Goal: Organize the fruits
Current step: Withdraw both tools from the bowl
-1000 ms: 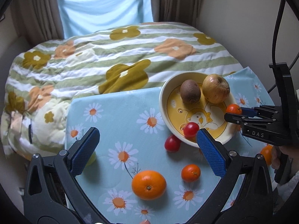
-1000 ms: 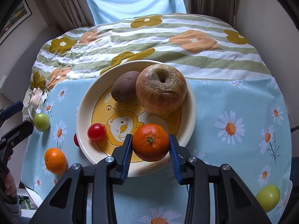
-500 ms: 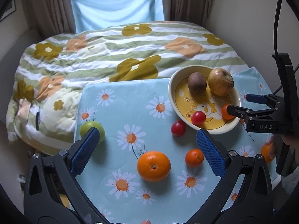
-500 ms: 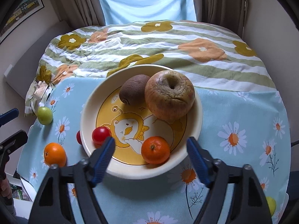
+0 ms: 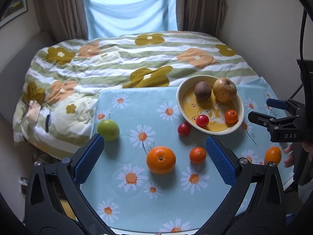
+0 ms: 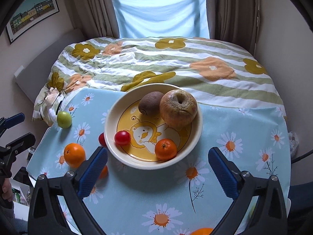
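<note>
1. Left tongs (image 5: pixel 156 152) are released, spread wide, holding nothing; the large orange (image 5: pixel 161 160) lies between their tips on the counter (image 5: pixel 137 205).
2. Right tongs (image 6: pixel 157 162) gape empty just before the bowl (image 6: pixel 196 115).
3. Inside, near its front rim, sits the small mandarin (image 6: pixel 165 149).

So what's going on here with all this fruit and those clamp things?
A person holding two grippers is gathering fruit into the bowl. Both the left gripper and right gripper are open and empty. A small orange sits in the bowl; a big orange and green apple lie on the table.
</note>
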The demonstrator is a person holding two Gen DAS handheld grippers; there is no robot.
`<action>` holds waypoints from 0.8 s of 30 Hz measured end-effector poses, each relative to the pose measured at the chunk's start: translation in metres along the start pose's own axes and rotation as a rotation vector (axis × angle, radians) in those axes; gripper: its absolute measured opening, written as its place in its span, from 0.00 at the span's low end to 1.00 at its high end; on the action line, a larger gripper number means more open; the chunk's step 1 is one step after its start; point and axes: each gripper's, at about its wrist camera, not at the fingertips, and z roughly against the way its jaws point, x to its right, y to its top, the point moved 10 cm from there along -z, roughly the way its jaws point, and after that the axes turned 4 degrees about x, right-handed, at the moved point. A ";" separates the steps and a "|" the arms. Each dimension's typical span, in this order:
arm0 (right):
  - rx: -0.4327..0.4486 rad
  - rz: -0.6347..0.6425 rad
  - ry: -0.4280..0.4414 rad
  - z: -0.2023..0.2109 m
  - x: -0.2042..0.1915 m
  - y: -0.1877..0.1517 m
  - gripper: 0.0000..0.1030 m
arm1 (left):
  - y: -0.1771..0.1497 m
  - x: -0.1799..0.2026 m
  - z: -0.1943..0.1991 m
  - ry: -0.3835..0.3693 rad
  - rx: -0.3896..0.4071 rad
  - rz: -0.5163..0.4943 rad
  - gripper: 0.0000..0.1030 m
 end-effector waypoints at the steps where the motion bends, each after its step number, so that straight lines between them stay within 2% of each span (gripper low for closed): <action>1: -0.005 0.000 0.007 0.002 -0.001 -0.002 0.99 | -0.002 -0.002 0.003 0.003 -0.001 0.009 1.00; 4: -0.012 0.001 0.019 0.009 -0.006 -0.005 1.00 | -0.005 -0.007 0.012 0.011 0.002 0.014 1.00; 8: -0.017 0.011 -0.007 0.021 -0.012 -0.010 1.00 | -0.007 -0.017 0.021 0.011 0.016 0.017 1.00; 15: -0.033 0.012 -0.011 0.031 -0.041 -0.018 1.00 | -0.007 -0.046 0.019 -0.004 0.024 0.017 1.00; 24: -0.055 -0.069 -0.071 0.017 -0.076 -0.033 1.00 | -0.005 -0.080 -0.005 -0.060 0.008 -0.080 1.00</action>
